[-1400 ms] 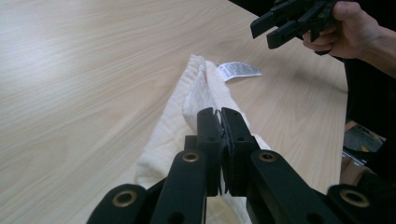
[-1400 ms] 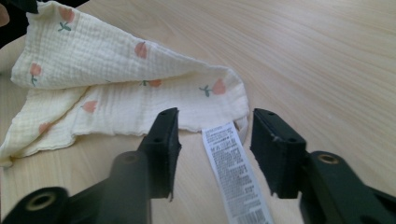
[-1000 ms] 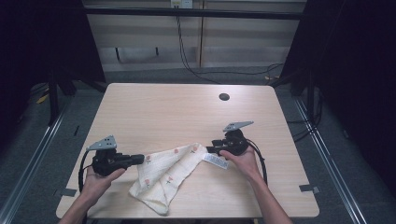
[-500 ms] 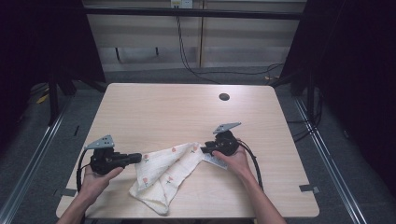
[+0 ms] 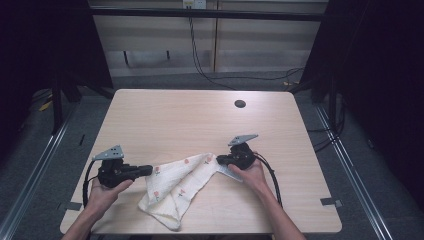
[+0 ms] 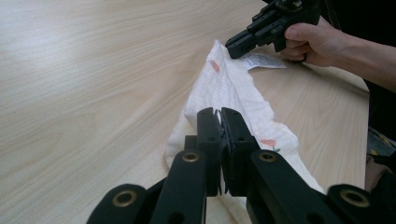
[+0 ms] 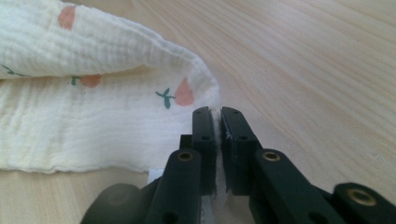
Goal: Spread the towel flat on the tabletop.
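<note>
**Right jaws have clamped the cloth corner, both ends now pinched**

Since the earlier frame your right gripper (image 5: pixel 220 160) has dropped a bit lower and slid in toward the cloth, and its jaws have just been closing. A second ago they stood apart near the corner; now they're pressed together with a thin fold of white fabric squeezed between the pads, which you can see clearly in the right gripper view (image 7: pixel 218 128). So that corner is caught.

Your left gripper (image 5: pixel 147 170) hasn't shifted at all. Its jaws are shut as tight as they go, and in the left gripper view (image 6: pixel 221 126) a sliver of the cloth edge sits between the pads, so it's gripping the opposite end.

The muslin cloth (image 5: pixel 175 187) itself is cream-white with little pink fruit prints and green stems. It lies crumpled on the near half of the wooden table (image 5: pixel 190 120), stretched loosely between the two grippers, with a folded flap hanging toward the front edge. A small white care label (image 6: pixel 261 61) pokes out just under your right gripper's jaws, lying flat on the wood.

Your right hand (image 5: pixel 247 172) wraps the gripper body from behind, and your left hand (image 5: pixel 102 192) does the same on its side. Further out there's a dark round grommet hole (image 5: pixel 240 104) toward the far right of the tabletop, well apart from everything.
</note>
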Demonstrator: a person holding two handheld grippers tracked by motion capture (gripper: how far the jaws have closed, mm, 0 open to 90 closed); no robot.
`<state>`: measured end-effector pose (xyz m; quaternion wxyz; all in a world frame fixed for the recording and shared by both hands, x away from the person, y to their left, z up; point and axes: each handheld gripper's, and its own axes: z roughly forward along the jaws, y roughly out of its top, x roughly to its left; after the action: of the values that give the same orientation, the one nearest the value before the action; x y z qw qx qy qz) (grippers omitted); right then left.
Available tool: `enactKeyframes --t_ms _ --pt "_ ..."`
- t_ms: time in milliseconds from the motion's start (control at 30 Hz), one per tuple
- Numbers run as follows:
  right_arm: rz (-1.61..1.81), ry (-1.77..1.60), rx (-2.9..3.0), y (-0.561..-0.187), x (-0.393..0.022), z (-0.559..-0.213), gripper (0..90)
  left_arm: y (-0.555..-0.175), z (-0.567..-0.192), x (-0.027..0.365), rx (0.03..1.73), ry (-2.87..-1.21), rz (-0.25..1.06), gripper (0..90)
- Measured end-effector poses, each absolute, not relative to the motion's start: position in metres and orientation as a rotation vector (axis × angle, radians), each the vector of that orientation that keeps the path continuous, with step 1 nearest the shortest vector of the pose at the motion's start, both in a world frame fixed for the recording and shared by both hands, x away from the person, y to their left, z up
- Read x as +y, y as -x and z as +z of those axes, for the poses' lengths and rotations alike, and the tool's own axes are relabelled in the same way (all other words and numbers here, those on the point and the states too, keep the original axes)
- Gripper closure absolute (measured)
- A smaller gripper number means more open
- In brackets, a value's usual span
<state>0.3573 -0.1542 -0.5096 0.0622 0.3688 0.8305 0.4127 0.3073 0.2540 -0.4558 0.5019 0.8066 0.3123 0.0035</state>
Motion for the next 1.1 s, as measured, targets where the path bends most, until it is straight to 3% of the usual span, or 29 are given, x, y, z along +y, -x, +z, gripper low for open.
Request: enactKeyframes --t_ms 1100 --pt "1.572 -1.003 2.418 -0.334 -0.178 -0.436 87.9 -0.298 -0.434 0.262 0.722 -1.82 0.049 87.3"
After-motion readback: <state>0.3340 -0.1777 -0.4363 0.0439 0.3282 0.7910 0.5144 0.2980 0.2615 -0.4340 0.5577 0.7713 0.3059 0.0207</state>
